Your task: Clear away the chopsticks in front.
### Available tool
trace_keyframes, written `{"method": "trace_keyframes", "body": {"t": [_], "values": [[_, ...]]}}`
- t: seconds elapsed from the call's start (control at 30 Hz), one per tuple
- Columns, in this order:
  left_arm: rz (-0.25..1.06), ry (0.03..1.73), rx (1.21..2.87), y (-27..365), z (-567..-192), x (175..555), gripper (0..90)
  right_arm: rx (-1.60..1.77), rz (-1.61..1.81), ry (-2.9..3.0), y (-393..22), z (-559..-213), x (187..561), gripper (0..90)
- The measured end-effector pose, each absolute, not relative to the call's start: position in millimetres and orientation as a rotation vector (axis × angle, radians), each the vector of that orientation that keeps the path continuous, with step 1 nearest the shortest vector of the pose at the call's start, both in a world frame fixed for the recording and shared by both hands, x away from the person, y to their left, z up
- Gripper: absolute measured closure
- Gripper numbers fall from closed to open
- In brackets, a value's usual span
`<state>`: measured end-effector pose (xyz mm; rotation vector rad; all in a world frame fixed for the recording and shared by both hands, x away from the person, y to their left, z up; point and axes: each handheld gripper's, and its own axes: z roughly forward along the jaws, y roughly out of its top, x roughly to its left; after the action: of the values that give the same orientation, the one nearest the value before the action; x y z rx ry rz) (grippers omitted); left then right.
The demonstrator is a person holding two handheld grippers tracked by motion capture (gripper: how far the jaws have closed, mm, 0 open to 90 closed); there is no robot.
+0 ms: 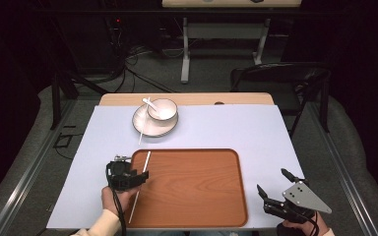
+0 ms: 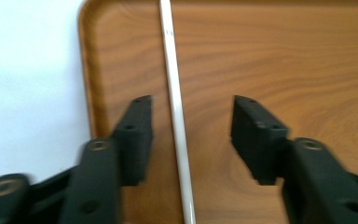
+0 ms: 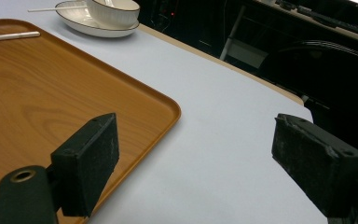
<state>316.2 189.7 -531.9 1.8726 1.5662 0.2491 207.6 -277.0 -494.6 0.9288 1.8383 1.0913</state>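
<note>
Now | left gripper (image 2: 191,135): parted, straddling white chopstick (image 2: 176,116) on tray (image 2: 261,56), untouched | right gripper (image 3: 209,163): wide, empty over surface (image 3: 223,107)

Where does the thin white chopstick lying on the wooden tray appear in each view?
High view: the thin white chopstick lies along the left edge of the brown wooden tray.
Left gripper view: the chopstick runs top to bottom between the open jaws, untouched.
Right gripper view: its tip shows at upper left.
Shared landmark: the tray.

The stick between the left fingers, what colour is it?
White. The stick shows best in the left gripper view.
</note>
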Motion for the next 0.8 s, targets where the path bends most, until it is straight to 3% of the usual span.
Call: {"method": "trace_keyframes", "body": {"t": [0.07,0.17,0.33,0.5,0.8], "values": [[0.284,1.532,1.864,196.3,-520.5,319.7,37.5,0.929,1.094,1.837,-277.0,-494.6,207.4,14.3],[0.321,1.502,1.864,202.1,-510.5,325.6,33.9,0.926,1.099,1.838,-277.3,-494.5,207.3,14.3],[0.362,1.426,1.923,218.4,-482.2,362.3,17.9,0.923,1.102,1.842,-277.2,-494.6,207.5,14.3],[0.407,1.419,1.932,226.0,-464.7,393.3,14.8,0.922,1.101,1.841,-276.9,-494.5,207.3,14.3],[0.413,1.480,1.988,229.7,-446.2,472.4,1.6,0.922,1.097,1.847,-276.8,-494.7,208.2,14.3]]}}
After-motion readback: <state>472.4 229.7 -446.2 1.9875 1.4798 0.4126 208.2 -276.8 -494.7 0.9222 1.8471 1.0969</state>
